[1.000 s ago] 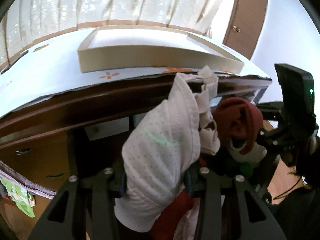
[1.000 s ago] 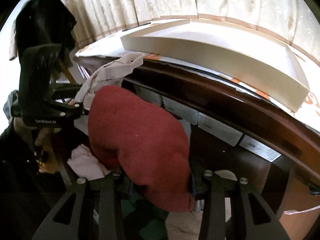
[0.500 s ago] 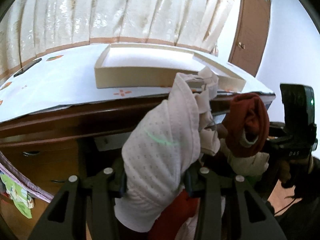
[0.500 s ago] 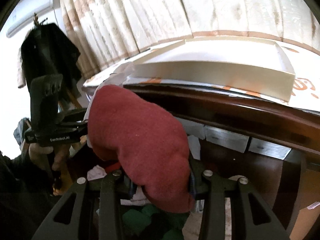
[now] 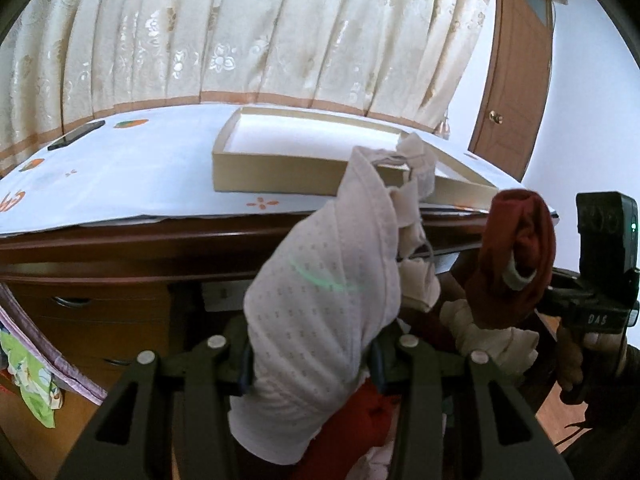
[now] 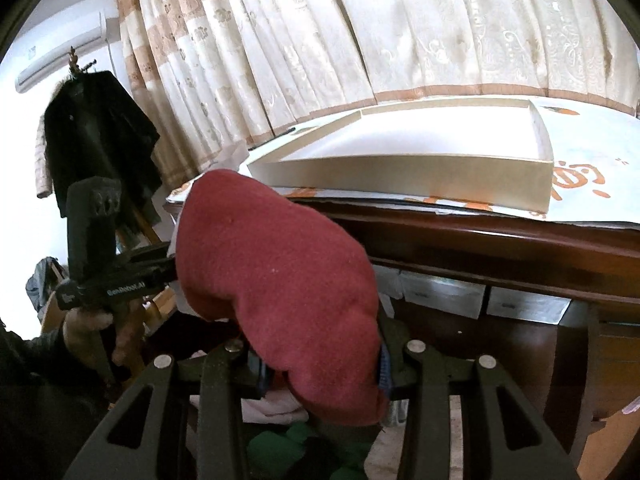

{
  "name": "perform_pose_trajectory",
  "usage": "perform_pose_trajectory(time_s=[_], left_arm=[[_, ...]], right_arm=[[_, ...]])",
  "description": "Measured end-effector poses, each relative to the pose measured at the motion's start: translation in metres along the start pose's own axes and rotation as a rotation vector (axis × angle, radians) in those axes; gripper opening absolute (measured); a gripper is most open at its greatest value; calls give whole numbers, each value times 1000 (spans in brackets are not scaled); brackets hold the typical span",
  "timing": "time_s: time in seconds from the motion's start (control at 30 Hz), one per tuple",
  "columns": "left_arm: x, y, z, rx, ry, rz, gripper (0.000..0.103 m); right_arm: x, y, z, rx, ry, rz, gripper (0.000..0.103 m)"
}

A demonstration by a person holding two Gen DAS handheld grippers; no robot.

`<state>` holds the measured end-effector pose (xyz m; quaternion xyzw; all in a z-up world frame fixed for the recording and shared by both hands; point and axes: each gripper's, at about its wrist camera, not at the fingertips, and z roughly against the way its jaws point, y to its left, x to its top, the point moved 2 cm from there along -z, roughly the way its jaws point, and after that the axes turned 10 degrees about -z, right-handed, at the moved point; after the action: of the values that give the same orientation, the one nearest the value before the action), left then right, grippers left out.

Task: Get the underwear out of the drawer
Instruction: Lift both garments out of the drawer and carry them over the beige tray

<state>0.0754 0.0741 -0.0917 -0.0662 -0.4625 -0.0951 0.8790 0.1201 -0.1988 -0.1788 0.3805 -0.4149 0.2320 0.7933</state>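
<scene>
**Jaws clamped on a garment each, both lifted in front of the desk**

Jaws of my left gripper [image 5: 310, 356] are pinched on the pale pink underwear [image 5: 320, 312], filling centre frame. My right gripper [image 6: 320, 364] grips the red underwear [image 6: 280, 280], lower centre of its view. Both bundles hang before the dark wooden desk [image 5: 120, 248]; behind, at upper centre, a shallow cream tray [image 5: 280, 172] sits on its white cloth.

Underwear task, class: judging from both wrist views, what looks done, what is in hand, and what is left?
Done: both garments are lifted up in front of the desk edge. In hand: the left gripper is clamped on the pale pink underwear; the right gripper is clamped on the dark red underwear. Left: neither piece is set down yet, and the shallow box on the desk holds nothing visible.
</scene>
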Motion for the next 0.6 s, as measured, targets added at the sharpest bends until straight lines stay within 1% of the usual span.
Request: perform_pose_trajectory(time_s=[0.13, 0.23, 0.43, 0.6], left_arm=[[-2, -4, 0, 10, -9, -7, 42], [-2, -7, 3, 11, -29, -6, 42], [2, -10, 9, 35, -75, -4, 42], [9, -13, 10, 24, -86, 0, 42]], right_arm=[[1, -4, 4, 12, -16, -30, 42], [2, -5, 8, 22, -37, -37, 42], [4, -6, 13, 35, -67, -53, 42], [6, -11, 14, 44, -81, -105, 42]])
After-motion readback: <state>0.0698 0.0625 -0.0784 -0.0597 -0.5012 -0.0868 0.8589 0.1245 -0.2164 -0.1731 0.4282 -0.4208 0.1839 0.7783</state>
